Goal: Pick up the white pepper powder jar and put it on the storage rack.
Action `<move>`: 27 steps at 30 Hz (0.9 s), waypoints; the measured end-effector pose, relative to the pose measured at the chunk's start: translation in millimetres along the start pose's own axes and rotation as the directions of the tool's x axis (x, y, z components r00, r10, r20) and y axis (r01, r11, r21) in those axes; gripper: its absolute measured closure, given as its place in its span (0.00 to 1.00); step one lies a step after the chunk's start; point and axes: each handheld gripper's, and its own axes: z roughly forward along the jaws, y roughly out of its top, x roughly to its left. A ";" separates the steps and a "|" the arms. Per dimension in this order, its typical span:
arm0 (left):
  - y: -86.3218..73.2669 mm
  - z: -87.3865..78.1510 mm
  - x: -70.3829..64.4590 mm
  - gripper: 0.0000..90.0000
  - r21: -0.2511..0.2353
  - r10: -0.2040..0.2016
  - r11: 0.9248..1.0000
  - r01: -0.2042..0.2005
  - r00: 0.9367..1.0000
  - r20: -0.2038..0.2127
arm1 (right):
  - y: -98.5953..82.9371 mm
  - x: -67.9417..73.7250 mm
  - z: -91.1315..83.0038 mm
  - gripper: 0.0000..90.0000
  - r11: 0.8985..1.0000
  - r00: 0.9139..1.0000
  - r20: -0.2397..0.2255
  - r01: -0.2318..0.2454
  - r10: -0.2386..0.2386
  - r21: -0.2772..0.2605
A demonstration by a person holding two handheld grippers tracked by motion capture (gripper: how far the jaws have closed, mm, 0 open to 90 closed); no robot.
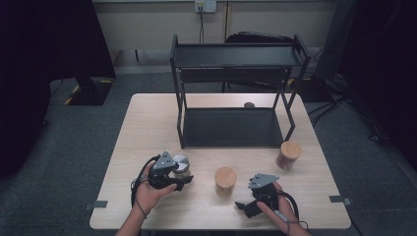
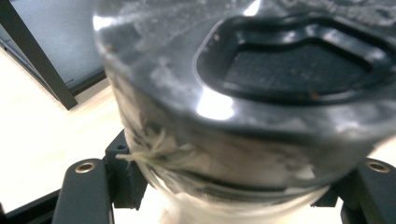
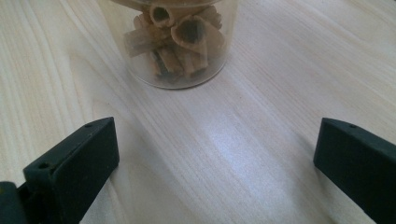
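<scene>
My left gripper (image 1: 181,175) is shut on a glass jar with a silver metal lid (image 1: 181,163) at the table's front left. In the left gripper view that jar (image 2: 243,93) sits close up between the two black jaws, its lid with a dark recessed centre. My right gripper (image 1: 244,198) stands open near the front edge, jaws pointing left toward a jar with a wooden lid (image 1: 225,181). The right gripper view has this clear jar (image 3: 180,44) ahead, holding rolled brown sticks, apart from the wide-spread right gripper (image 3: 217,142).
A second wooden-lidded jar (image 1: 288,154) stands at the right, by the front leg of a black two-level rack (image 1: 231,55) on the far half of the light wooden table (image 1: 147,123). A small dark disc (image 1: 249,104) lies behind the rack's lower shelf.
</scene>
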 end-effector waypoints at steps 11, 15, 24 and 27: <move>15.4 13.1 4.7 0.34 0.005 -0.002 1.000 0.003 1.000 -0.013 | 0.0 0.0 0.0 0.00 1.000 1.000 0.000 0.000 0.000 0.000; 20.5 19.5 5.5 0.34 0.002 -0.004 1.000 0.004 1.000 -0.015 | 0.0 0.0 0.0 0.00 1.000 1.000 0.000 0.000 0.000 0.000; 27.4 32.7 9.7 0.34 -0.008 -0.014 1.000 0.014 0.999 -0.035 | 0.0 0.0 0.0 0.00 1.000 1.000 0.000 0.000 0.000 0.000; 28.9 36.0 12.0 0.34 -0.010 -0.019 1.000 0.019 0.999 -0.045 | 0.0 0.0 0.0 0.00 1.000 1.000 0.000 0.000 0.000 0.000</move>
